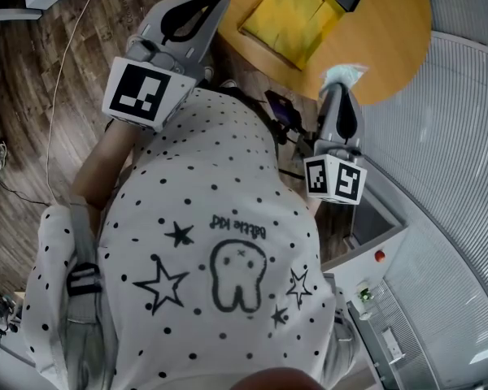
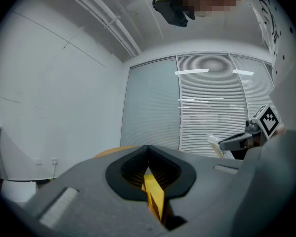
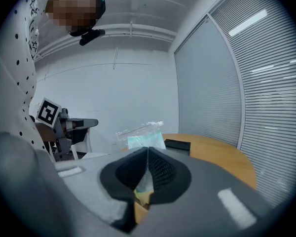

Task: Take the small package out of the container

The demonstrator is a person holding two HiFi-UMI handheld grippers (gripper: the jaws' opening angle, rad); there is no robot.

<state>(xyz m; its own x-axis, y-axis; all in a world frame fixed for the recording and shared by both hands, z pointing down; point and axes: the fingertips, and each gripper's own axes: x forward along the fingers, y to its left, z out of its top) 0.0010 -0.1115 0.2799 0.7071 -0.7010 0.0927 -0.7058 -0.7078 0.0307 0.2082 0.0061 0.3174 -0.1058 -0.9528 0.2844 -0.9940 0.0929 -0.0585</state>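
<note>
**Right Gripper Clamped on Small Package, Clear of Container**

In the right gripper view, the right gripper [image 3: 148, 151] is shown with its jaws closed on the lower part of the small package [image 3: 140, 135]. The package is a clear bag with a teal insert, and it projects upward past the jaw tips. Only its crumpled top is seen in the head view.

In the left gripper view, the left gripper [image 2: 148, 147] is shown with its jaw tips brought together. A yellow strip [image 2: 154, 196] is visible in the slot behind the tips. Whether it is clamped cannot be determined.

The yellow container [image 1: 293, 15] appears only in the head view, lying flat on the round table [image 1: 390, 47]. The package is held over the table's near edge, outside the container and apart from it, toward the right. The left gripper's tip is seen beside the container's left corner, with a gap between them.

A black item [image 3: 177, 144] lies on the table beyond the package. A slatted blind wall [image 1: 464, 136] borders the right side. The person's torso [image 1: 211, 242] stands between the grippers, and wooden floor [image 1: 32, 71] extends to the left.
</note>
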